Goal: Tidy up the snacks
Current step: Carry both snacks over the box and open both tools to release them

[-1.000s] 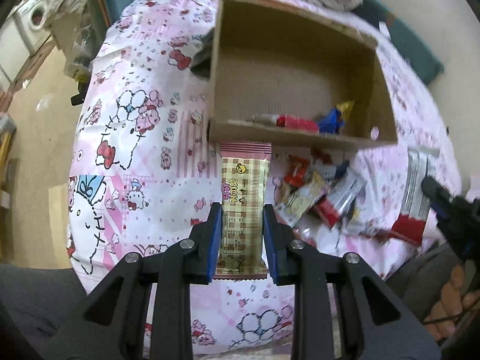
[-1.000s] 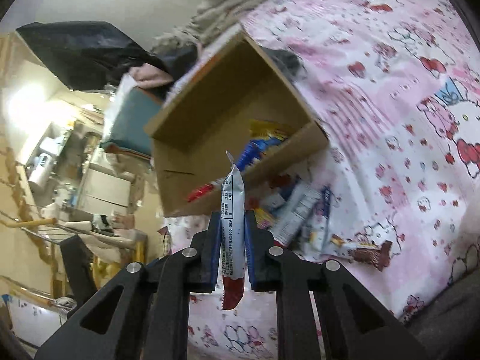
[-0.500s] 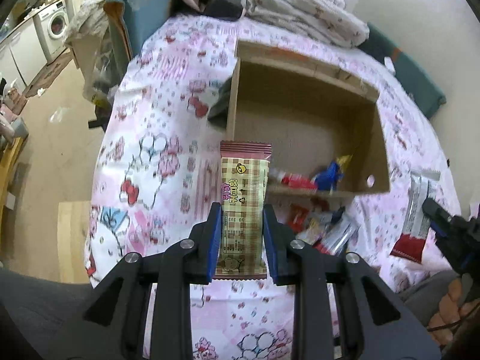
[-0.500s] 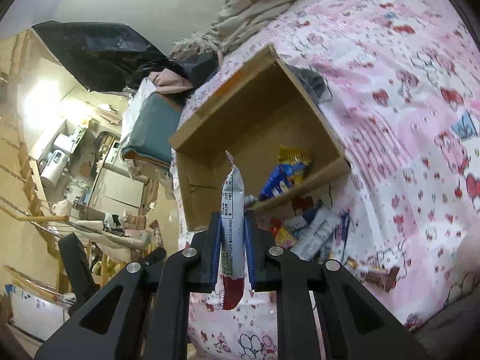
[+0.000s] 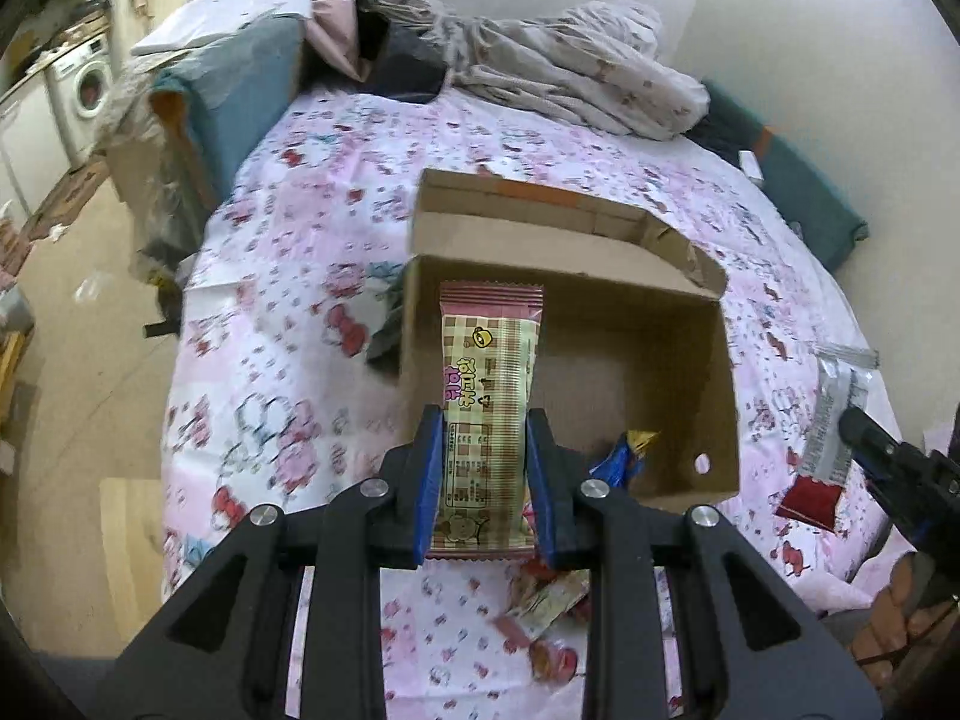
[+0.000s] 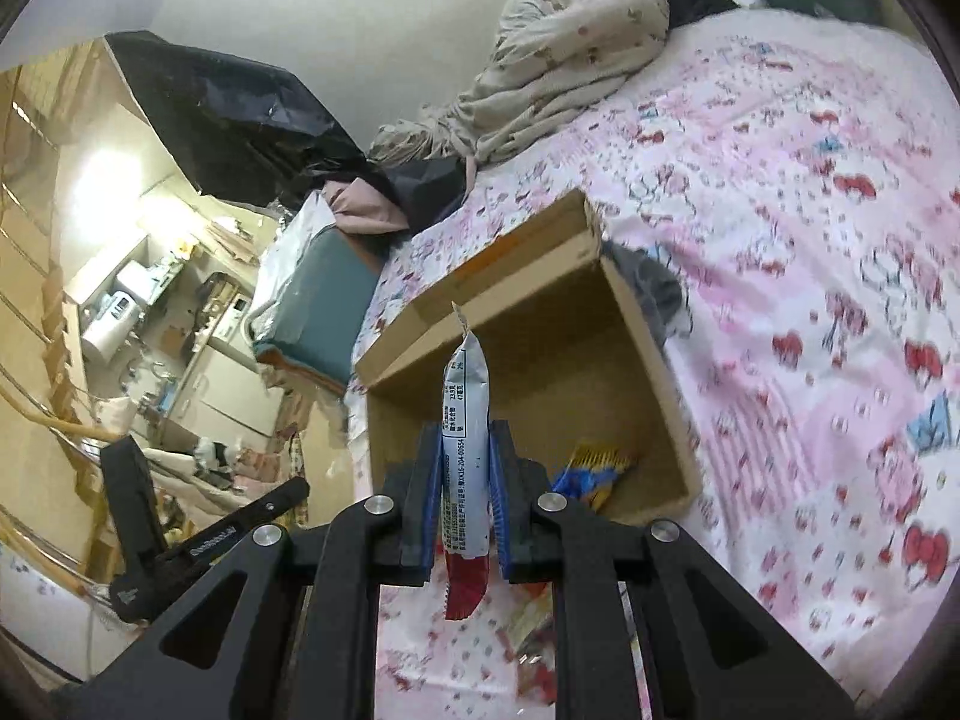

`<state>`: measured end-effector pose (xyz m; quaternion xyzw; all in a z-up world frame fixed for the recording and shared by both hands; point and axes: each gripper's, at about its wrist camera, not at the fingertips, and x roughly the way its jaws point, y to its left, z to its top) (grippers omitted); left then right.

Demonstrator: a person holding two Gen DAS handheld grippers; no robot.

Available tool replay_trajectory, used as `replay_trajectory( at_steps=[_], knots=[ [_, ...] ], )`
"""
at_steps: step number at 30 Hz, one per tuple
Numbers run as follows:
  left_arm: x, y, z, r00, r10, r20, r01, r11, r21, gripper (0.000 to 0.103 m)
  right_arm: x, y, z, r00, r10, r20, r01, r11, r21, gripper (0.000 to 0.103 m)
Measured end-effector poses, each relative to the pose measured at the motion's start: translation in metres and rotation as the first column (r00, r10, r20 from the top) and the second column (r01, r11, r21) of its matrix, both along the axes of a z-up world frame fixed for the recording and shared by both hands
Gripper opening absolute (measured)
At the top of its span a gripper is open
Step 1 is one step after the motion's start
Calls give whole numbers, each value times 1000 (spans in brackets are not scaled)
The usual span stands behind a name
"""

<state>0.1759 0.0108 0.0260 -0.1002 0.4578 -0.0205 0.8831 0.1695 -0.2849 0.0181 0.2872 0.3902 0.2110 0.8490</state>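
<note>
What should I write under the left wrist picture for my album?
Left tongs hold a checked snack bar above a cardboard box on a pink cartoon bedsheet.

Both grippers look the same tbh: left gripper [image 5: 485,483] and right gripper [image 6: 465,498] are chunky matte black frames with triangular cutouts, round silver screws [image 5: 594,488], blue pads [image 6: 430,495] lining the fingers.
</note>
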Motion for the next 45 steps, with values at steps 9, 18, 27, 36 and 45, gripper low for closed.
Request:
replay_trajectory(
  at_steps=[9,18,27,36,45],
  knots=[
    [28,-16,-33,997,-60,43,59,998,6,23,33,-9,-34,999,-44,-2,44,998,-54,15],
    [36,-21,-69,996,-76,-38,77,997,26,23,45,2,-50,999,-22,-40,17,991,-131,16],
    [39,-18,-68,998,-58,-32,58,998,6,23,49,21,-57,999,17,-51,-28,973,-228,16],
    [35,-24,-69,997,-80,-8,80,997,6,23,49,41,-61,996,52,-67,-72,935,-346,16],
    [36,-20,-71,998,-58,-9,58,998,-7,23,50,41,-63,995,53,-81,-79,929,-362,16]
  ],
)
